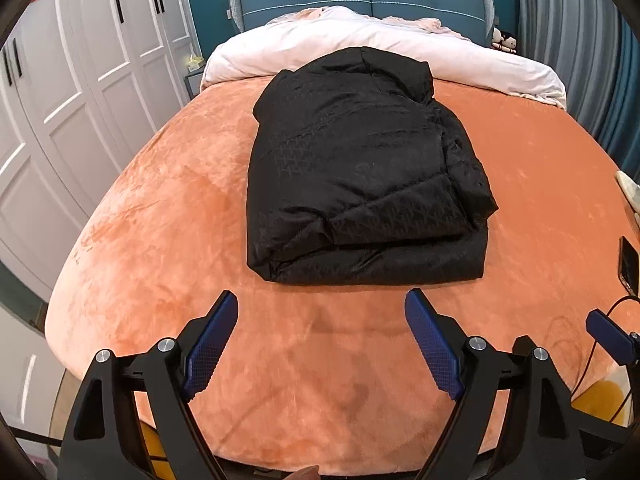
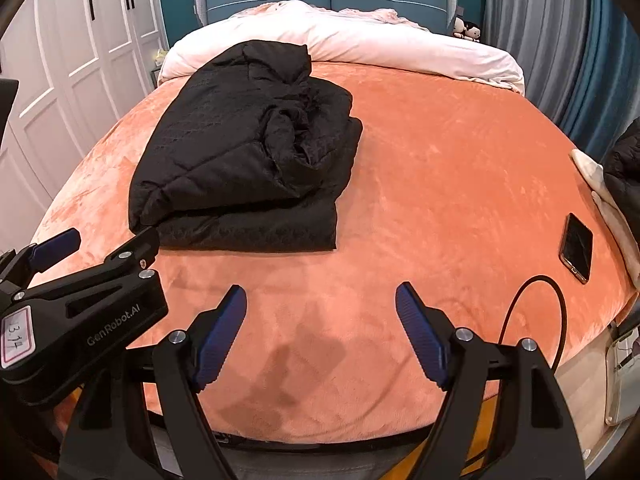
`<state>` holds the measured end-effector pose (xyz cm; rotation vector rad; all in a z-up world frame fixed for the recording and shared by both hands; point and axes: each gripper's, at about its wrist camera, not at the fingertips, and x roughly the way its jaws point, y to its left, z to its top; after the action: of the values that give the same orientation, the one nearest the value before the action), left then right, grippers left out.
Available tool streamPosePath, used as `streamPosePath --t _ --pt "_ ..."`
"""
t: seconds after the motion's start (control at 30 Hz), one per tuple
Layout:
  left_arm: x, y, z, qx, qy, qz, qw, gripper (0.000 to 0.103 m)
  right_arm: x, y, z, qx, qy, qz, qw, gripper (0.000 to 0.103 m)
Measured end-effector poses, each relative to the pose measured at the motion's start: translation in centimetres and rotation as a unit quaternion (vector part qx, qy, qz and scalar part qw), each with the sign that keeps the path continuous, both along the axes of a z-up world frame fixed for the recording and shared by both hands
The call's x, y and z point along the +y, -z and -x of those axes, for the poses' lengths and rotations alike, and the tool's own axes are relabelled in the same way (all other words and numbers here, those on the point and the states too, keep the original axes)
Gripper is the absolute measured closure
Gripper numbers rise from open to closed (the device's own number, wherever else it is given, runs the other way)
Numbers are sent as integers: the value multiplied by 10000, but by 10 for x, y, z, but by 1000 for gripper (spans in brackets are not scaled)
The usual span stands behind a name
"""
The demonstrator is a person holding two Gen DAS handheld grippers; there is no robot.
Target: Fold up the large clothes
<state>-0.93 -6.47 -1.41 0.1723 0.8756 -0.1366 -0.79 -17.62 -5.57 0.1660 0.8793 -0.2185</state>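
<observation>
A black quilted jacket (image 1: 360, 168) lies folded into a thick rectangular bundle on the orange bedspread (image 1: 160, 208); it also shows in the right wrist view (image 2: 248, 152), left of centre. My left gripper (image 1: 322, 312) is open and empty, hovering over the bedspread just short of the jacket's near edge. My right gripper (image 2: 320, 304) is open and empty, over bare bedspread to the right of the jacket's near corner. The left gripper's body (image 2: 80, 316) shows at the left of the right wrist view.
A phone (image 2: 577, 247) lies on the bed's right side with a black cable (image 2: 560, 312) looping near it. A white duvet (image 1: 360, 40) is bunched at the blue headboard. White wardrobes (image 1: 80, 80) stand at left, curtains at right. Another dark garment (image 2: 624, 168) sits at the right edge.
</observation>
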Motion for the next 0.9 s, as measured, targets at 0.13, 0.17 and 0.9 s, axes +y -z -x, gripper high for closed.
streamPosePath --t 0.13,0.17,0.9 --pt "1 -2 3 36 -29 71 10000 19 3 -3 2 -49 7 25 10000 28" --pt "1 -3 3 47 -41 84 9999 19 4 -4 2 -61 14 39 10000 28" --pt "10 -6 7 49 -219 99 9997 19 12 -9 7 -146 6 109 9998 28"
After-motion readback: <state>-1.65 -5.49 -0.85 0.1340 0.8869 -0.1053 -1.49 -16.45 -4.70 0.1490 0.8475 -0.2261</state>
